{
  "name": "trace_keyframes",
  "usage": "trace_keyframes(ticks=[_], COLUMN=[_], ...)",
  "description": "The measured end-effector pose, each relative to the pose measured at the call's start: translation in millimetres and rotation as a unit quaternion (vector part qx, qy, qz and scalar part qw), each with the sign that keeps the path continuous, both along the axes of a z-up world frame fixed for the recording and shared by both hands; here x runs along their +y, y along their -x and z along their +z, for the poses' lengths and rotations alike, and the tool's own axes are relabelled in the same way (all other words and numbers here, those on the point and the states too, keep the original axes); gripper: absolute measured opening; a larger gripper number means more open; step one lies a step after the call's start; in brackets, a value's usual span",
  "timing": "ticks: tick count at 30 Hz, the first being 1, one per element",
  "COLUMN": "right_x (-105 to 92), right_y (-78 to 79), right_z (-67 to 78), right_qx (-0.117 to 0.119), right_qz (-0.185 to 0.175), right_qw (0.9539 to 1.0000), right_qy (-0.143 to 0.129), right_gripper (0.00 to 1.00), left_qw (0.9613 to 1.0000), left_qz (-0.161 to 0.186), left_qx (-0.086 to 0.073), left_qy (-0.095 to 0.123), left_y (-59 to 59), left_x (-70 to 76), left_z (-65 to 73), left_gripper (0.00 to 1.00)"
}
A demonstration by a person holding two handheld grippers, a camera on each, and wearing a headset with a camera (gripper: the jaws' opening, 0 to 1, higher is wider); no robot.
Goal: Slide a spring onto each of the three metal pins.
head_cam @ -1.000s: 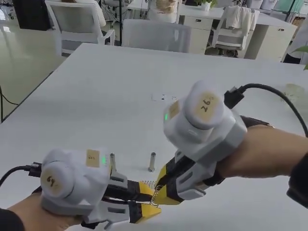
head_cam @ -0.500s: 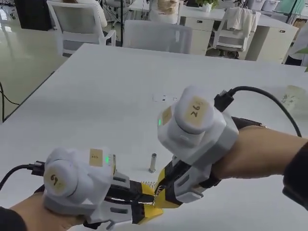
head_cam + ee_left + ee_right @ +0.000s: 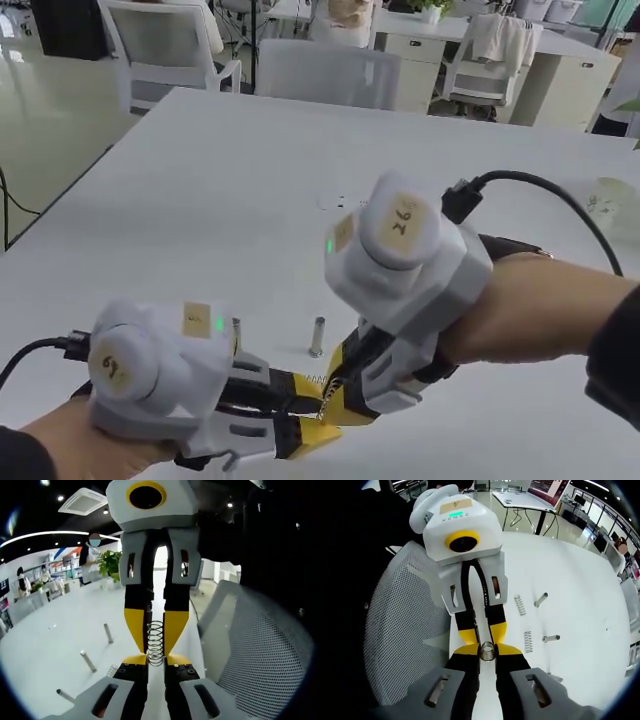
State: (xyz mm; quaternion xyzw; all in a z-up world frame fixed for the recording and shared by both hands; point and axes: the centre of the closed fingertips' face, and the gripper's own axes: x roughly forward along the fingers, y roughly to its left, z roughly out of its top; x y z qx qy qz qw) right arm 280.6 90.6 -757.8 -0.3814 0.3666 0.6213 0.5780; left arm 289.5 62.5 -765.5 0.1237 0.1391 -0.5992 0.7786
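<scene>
Head view: left tongs (image 3: 300, 407) and right tongs (image 3: 338, 392) meet tip to tip low over the counter (image 3: 250, 200), with the spring (image 3: 322, 395) between them. Two pins (image 3: 317, 337) stand just beyond the tips. Left gripper view: both tongs pinch the spring, jaws narrowed to its width. Right gripper view: spring is end-on at own tips, and two loose springs (image 3: 528, 641) lie right of them.

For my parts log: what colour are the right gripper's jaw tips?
Yellow; the right gripper shows best in the left gripper view.
</scene>
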Motion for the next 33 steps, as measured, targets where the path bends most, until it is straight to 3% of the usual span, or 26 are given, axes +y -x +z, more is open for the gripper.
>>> trace_keyframes(ticks=[10,33], right_x=[-3.8,-29.7], right_y=[-7.9,-38.8], right_z=[0.8,8.5], right_qx=[-0.004,-0.015], right_qz=[-0.006,-0.049], right_qw=[1.0,0.9987], right_qy=[0.006,0.009], right_gripper=[0.08,0.08], left_qw=[0.9999,0.9962], left_qz=[0.009,0.081], left_qx=[0.005,0.023], left_qy=[0.011,0.024], left_y=[-4.5,-19.2], left_x=[4.3,38.1], left_z=[-1.8,-11.2], left_gripper=[0.11,0.39])
